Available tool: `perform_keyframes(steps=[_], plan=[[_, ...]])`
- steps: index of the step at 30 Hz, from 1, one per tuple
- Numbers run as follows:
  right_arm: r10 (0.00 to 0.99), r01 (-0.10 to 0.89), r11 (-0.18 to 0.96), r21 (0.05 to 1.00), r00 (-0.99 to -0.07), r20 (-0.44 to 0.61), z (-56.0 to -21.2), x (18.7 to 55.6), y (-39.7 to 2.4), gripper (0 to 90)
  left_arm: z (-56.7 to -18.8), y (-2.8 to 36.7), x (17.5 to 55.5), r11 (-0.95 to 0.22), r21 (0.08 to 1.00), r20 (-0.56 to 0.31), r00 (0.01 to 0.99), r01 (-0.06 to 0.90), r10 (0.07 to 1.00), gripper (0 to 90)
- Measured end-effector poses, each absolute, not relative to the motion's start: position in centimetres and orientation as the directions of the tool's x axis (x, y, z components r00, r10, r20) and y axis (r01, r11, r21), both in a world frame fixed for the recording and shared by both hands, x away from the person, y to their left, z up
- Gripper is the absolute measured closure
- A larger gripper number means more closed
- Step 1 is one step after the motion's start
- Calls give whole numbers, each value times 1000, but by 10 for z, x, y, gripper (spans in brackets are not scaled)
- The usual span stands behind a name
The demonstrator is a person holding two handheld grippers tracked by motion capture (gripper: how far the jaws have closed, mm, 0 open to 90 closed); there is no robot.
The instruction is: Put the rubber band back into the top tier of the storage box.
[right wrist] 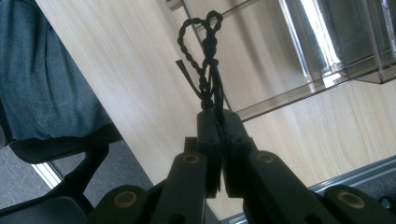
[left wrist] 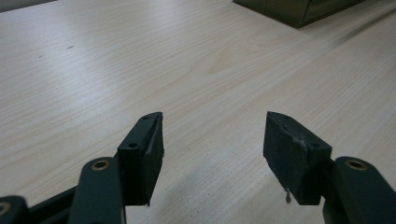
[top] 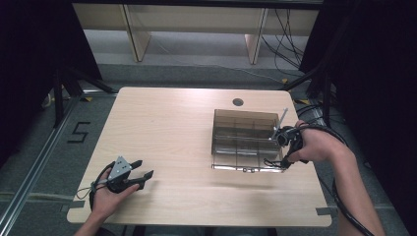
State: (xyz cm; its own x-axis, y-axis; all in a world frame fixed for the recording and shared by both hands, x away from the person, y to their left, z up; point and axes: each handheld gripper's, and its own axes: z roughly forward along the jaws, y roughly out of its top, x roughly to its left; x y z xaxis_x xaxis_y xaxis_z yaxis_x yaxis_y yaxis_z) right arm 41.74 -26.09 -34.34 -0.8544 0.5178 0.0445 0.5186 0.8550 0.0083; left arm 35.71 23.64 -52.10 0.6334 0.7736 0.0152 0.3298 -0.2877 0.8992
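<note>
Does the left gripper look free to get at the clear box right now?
Probably yes: the left gripper is open and empty, with bare table between it and the box. The right gripper works the far side.

We look down on a pale wood-grain desk (top: 167, 132) with rounded corners and a round cable hole (top: 238, 102) near its far edge, where a smoky transparent box (top: 244, 140) with inner dividers sits directly on the right half of its surface.
</note>
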Motion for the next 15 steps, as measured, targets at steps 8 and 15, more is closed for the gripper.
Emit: perform_keyframes(steps=[8, 15], plan=[[526, 527, 850, 20, -850, 40, -343, 423, -263, 886, -520, 236, 356, -290, 896, 16, 629, 336, 777, 379], [526, 526, 850, 15, -850, 32, -347, 429, -262, 885, -520, 237, 356, -293, 896, 19, 630, 334, 776, 379]])
